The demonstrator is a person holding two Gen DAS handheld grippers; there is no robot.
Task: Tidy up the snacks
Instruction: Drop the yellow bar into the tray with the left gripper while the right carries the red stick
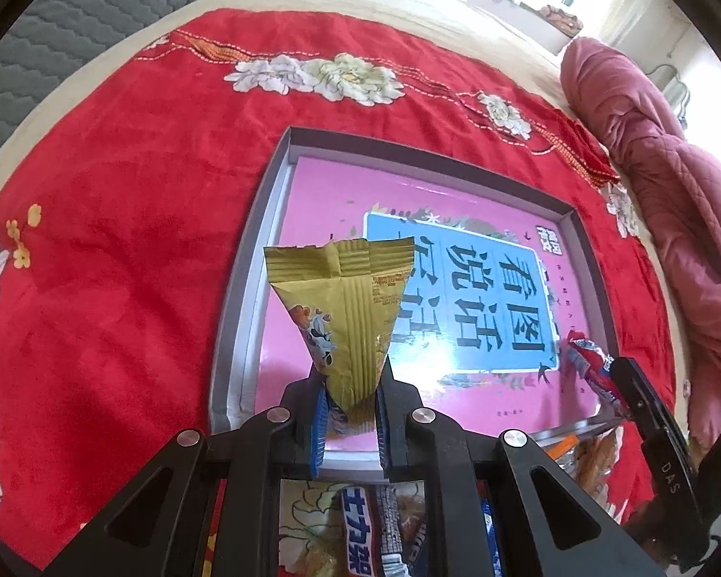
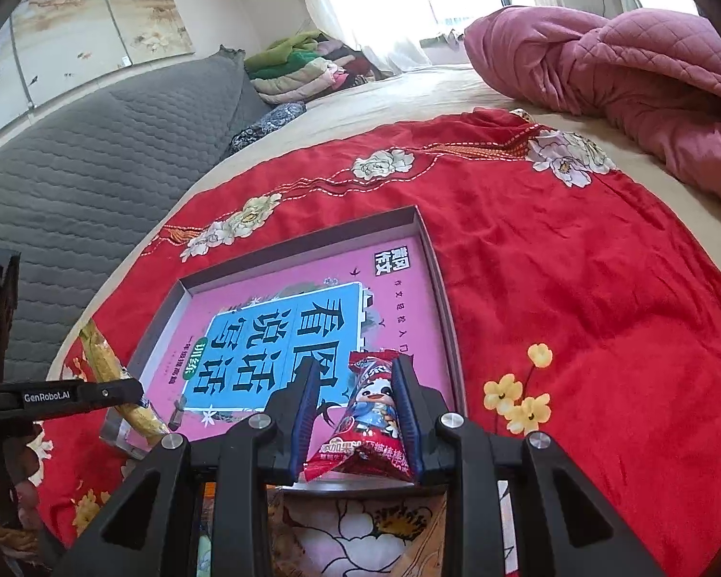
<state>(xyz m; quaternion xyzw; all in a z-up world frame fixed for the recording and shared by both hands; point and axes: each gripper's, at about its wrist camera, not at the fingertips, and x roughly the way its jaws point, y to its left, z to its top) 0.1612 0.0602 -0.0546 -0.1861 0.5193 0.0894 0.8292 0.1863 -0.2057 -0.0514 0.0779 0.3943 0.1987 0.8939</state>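
While my left claw (image 1: 350, 413) is pinching a yellow snack packet (image 1: 343, 307) and my right claw (image 2: 355, 425) is gripping a red one (image 2: 370, 425), I am holding both over the shallow tray (image 1: 245, 259) for dropping in.

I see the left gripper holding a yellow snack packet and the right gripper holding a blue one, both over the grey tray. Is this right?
Not quite: the packet in the right gripper is a red snack packet, as the right wrist view shows. The left gripper does hold a yellow snack packet, over the grey tray.
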